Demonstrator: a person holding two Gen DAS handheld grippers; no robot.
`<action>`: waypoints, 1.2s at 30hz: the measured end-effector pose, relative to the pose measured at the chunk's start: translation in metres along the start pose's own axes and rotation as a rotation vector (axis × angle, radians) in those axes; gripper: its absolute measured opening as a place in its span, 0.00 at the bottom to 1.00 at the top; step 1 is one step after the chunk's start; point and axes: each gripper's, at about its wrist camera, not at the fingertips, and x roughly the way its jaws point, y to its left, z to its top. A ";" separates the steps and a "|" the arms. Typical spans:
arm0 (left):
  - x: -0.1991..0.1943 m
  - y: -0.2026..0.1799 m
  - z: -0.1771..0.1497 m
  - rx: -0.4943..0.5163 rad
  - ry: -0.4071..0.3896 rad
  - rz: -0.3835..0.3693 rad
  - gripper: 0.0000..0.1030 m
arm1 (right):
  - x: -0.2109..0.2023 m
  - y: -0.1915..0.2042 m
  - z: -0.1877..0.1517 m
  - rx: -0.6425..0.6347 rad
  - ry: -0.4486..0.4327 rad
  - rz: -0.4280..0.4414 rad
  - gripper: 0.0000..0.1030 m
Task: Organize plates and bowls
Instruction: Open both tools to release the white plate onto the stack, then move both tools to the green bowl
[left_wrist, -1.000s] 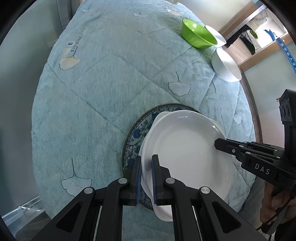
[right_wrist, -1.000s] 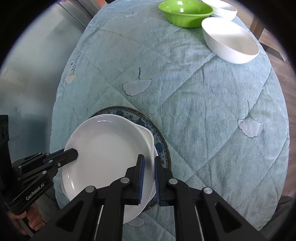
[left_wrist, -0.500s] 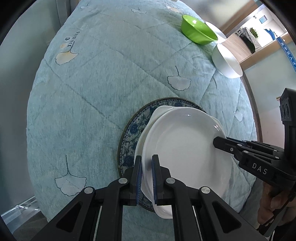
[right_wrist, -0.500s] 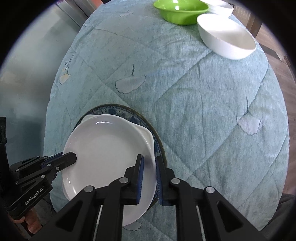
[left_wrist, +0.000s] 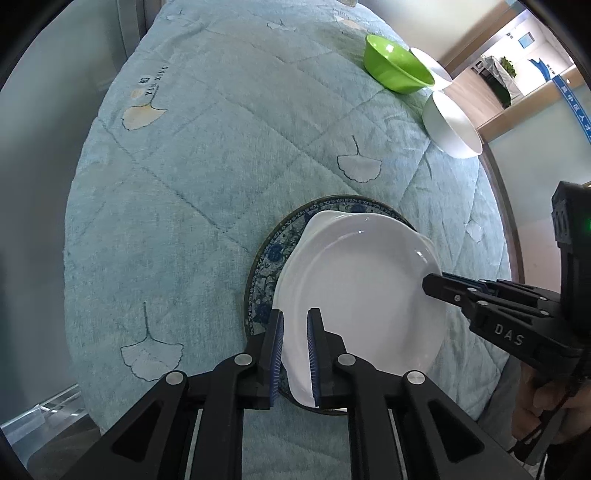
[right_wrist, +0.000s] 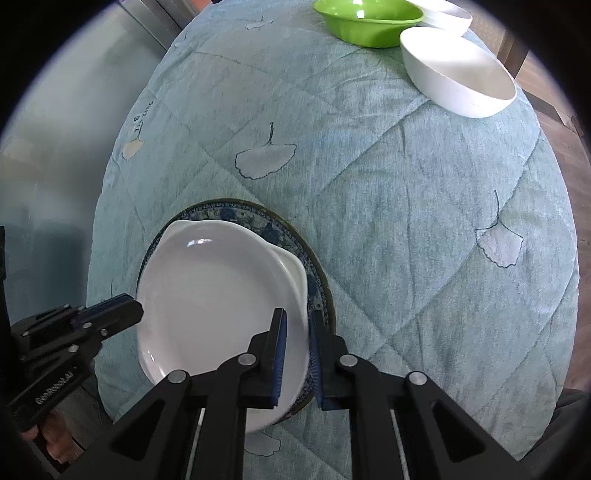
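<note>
Left gripper (left_wrist: 295, 345) and right gripper (right_wrist: 297, 347) each pinch the white plate's (left_wrist: 362, 291) rim; left jaws just widened slightly. Plate over one blue-patterned plate (left_wrist: 269, 258). Bowls: one green bowl (right_wrist: 365, 22), two white bowls (right_wrist: 458, 74).

We see a glossy white plate (left_wrist: 362, 291), glazed blue-patterned plate (left_wrist: 269, 258), shiny green bowl (left_wrist: 395, 70), matt quilted cloth (left_wrist: 207, 155), wooden floor (left_wrist: 476, 92).
</note>
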 end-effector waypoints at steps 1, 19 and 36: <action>-0.002 0.001 0.000 0.001 -0.005 0.003 0.11 | 0.000 0.002 0.000 -0.005 -0.001 -0.005 0.11; -0.109 -0.020 -0.009 0.035 -0.380 0.155 0.97 | -0.086 -0.007 -0.010 -0.071 -0.222 -0.126 0.88; -0.190 -0.114 -0.003 0.116 -0.516 0.115 0.99 | -0.197 -0.013 -0.036 -0.070 -0.423 -0.226 0.99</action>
